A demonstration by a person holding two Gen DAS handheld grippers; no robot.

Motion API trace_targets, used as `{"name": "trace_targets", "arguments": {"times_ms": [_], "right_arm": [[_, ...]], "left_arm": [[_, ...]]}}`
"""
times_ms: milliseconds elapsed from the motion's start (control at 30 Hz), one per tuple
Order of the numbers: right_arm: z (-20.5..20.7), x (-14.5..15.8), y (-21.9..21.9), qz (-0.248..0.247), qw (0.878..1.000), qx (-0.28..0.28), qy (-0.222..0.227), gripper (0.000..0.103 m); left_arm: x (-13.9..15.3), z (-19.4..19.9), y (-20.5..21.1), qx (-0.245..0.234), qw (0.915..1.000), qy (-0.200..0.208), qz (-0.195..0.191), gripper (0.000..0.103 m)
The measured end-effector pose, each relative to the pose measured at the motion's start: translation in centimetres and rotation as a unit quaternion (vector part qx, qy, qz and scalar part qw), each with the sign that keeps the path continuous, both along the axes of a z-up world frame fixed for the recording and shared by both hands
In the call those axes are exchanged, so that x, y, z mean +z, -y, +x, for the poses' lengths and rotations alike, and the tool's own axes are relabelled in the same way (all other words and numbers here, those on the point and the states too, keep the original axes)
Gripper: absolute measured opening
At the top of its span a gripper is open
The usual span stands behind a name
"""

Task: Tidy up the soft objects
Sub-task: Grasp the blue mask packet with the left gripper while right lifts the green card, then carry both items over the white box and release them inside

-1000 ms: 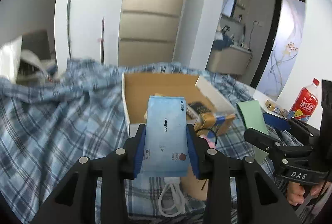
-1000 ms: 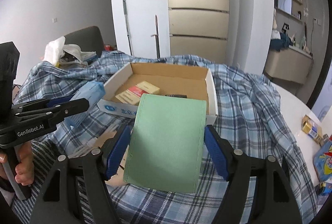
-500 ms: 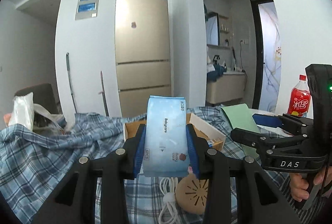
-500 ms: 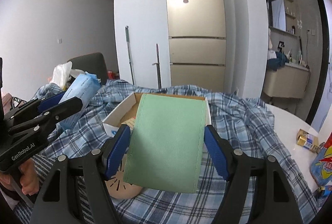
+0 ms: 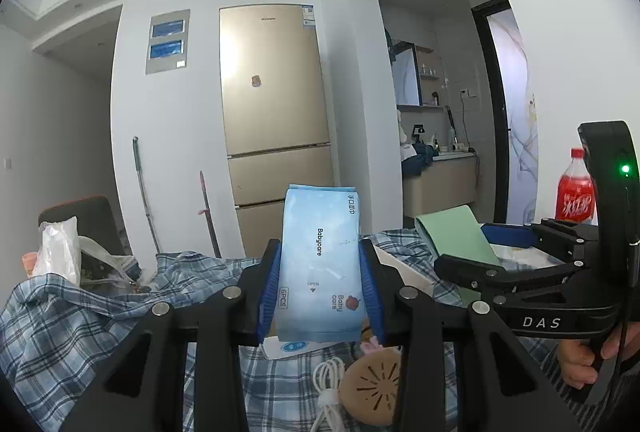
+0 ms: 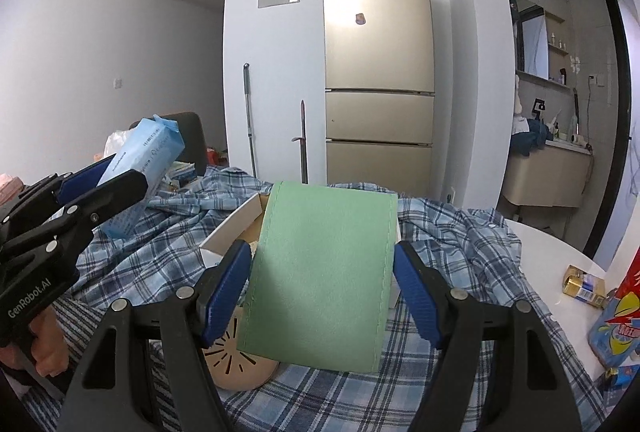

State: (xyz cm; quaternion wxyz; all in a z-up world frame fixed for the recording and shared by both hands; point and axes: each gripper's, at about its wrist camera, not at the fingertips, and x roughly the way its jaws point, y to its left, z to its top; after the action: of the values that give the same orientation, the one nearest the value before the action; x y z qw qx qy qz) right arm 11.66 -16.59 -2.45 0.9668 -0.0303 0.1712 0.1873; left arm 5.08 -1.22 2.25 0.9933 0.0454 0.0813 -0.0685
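The left gripper (image 5: 320,288) is clamped on a pale blue wipes pack (image 5: 320,260), its blue pads pressing both long sides. The pack reads "Babycare" down its middle, "6PCS" near the lower left corner, "OPEN" above a small arrow, and "Baby care" beside a red apple mark; a column of Chinese characters runs along its upper right edge. All of this print lies sideways, reading along the pack's length, and the long axis runs out along the fingers, away from the camera and tilted upward, held in the air above the plaid cloth (image 5: 80,312). The right gripper (image 6: 322,284) grasps a plain green pouch (image 6: 320,272) by its two stitched side edges; its long axis likewise points forward and up along the fingers, and it hangs above the open cardboard box (image 6: 232,228) and a round tan disc (image 6: 236,360) with slots. The pouch bears no readable writing. The right gripper's body is marked "DAS" in the left wrist view, and the left gripper's body reads "GenRobot.AI" in the right wrist view. A red bottle (image 5: 575,192) with white characters stands behind the right gripper, and small printed packets (image 6: 584,286) lie on the white worktop (image 6: 560,256) at the right. The fridge (image 6: 378,72) carries a small brand line at its top, too fine to read.
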Motion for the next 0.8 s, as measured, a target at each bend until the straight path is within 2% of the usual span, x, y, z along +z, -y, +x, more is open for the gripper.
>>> {"name": "trace_targets", "arguments": {"times_ms": [100,267,433,533,667,800], "right_arm": [[0.0,1.4,0.1,0.004,1.000,-0.001,0.007,0.072],[1.1,4.1,-1.3,-0.033,0.999,0.001,0.034,0.072],[3.5,6.4,-1.8,-0.020,0.998,-0.018,0.056,0.072],[5.3,6.8,-2.0,-0.005,0.997,-0.031,0.066,0.072],[7.9,6.9,-2.2,0.015,0.997,-0.040,0.066,0.072],[9.5,6.1,-3.3,-0.009,0.994,-0.060,0.094,0.072]], "left_arm": [[1.1,0.6,0.3,-0.002,1.0000,-0.001,0.008,0.039],[3.5,1.7,1.3,0.004,0.9994,0.028,0.020,0.039],[5.3,3.9,1.5,0.015,0.9979,0.062,0.013,0.039],[5.9,5.0,1.4,0.035,0.9950,0.092,0.020,0.039],[6.2,7.8,0.7,0.041,0.9939,0.102,0.004,0.039],[5.5,10.4,0.4,0.042,0.9936,0.105,0.000,0.039]]}}
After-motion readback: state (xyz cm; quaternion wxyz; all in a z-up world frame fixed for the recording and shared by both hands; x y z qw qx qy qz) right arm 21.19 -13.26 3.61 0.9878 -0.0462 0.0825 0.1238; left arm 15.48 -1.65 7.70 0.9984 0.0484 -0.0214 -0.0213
